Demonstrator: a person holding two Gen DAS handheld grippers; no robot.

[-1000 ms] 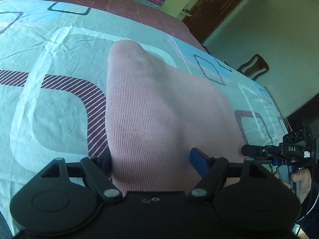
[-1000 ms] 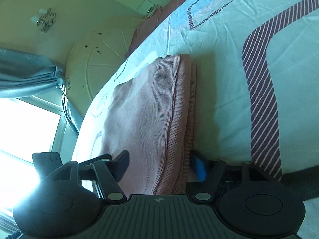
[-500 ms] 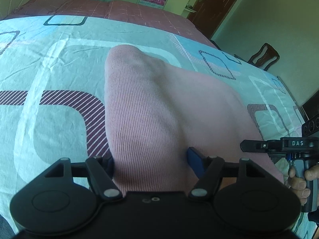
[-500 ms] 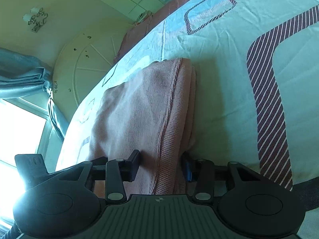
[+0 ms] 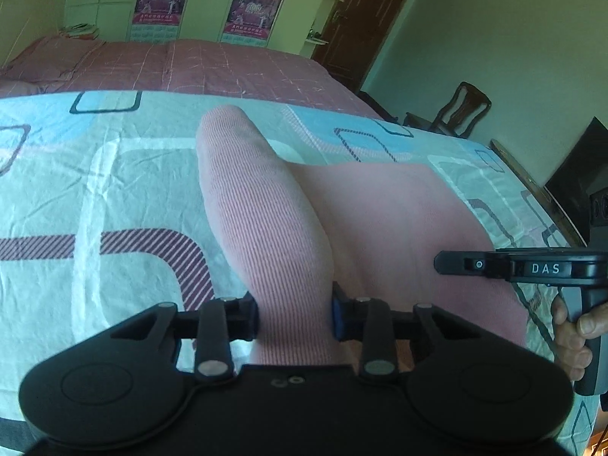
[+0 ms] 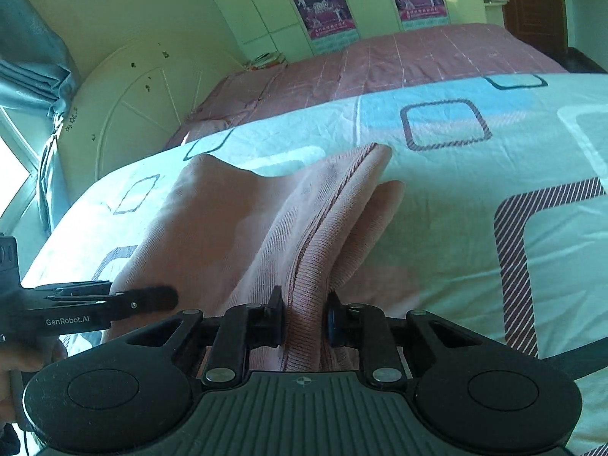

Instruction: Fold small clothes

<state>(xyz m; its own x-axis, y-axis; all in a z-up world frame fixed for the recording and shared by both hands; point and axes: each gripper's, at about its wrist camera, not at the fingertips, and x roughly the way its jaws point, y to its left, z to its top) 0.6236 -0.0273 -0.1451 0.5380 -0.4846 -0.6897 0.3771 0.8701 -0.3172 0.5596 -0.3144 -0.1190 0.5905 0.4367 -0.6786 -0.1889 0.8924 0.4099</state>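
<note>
Where both grippers [image 5: 294, 313] [image 6: 304, 317], jaws just closing, pinch the pink garment [image 5: 380, 220], gathered folds hide its edge.

The pink garment [image 5: 380, 220]'s near hem lies hidden behind the left gripper [image 5: 294, 313]'s black body – likewise under the right gripper [image 6: 304, 317]. The person's hand [image 5: 570, 326] (fingers only) is cut by the frame edge; the posters [image 6: 323, 9] carry print too small to read.
</note>
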